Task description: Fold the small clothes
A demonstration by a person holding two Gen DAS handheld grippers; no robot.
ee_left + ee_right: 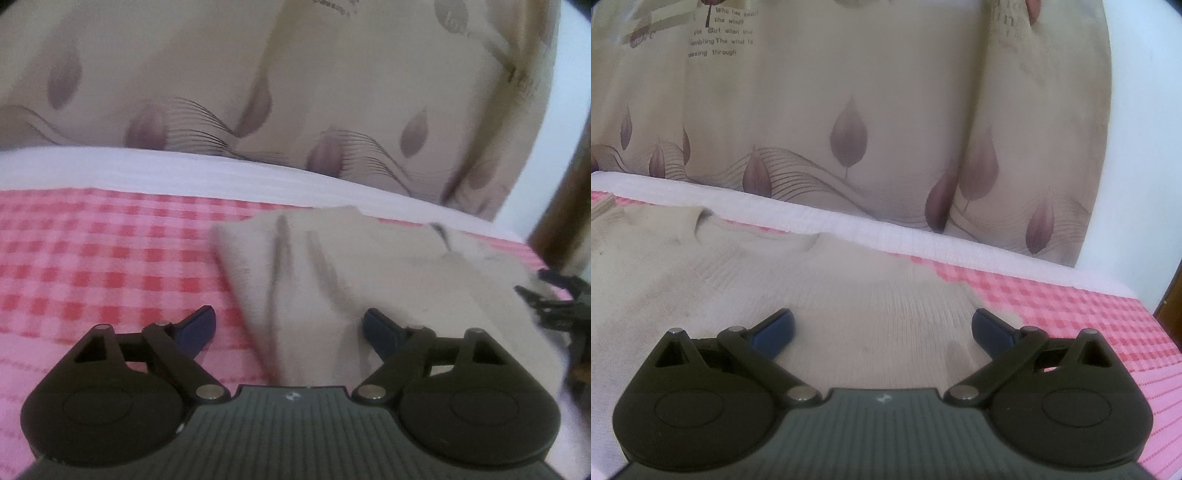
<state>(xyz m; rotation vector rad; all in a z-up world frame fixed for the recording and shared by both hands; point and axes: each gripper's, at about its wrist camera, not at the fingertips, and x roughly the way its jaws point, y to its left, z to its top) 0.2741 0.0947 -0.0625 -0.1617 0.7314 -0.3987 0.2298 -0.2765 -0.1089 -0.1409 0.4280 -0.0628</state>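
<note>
**Beige knit on checked cloth, both grippers spread wide**

Containers: none visible in either view, so nothing to report as held inside anything.

Garment: beige knit garment (746,295) lies mostly flat on the pink/red checked cloth (1071,314). In the right wrist view its neckline sits toward the far left, near the white padded edge (886,236), w/ the leaf-print curtain (849,140) hanging just behind. In the left wrist view the same garment (388,266) shows w/ raised creases running along it, and its left edge lies on the cloth (92,258); curtain (295,92) behind here too. Left view is blurred.

Left gripper (289,325): jaws wide apart. No earlier pic to compare. A ridge of the garment runs between the fingers; the right-hand blue pad (380,328) sits on or right at the fabric, the left-hand one is over bare checked cloth. Pads not pressing in on the fabric from both sides, so nothing gripped.

Right gripper (884,328): jaws wide apart, poised over the garment near its right edge. Blue pads (775,330) w/ knit fabric showing flat between them; whether the tips touch the fabric can't be told. Nothing grasped.

This gripper also shows as a dark shape (557,302) at the right edge of the left wrist view, by the garment's far side.
</note>
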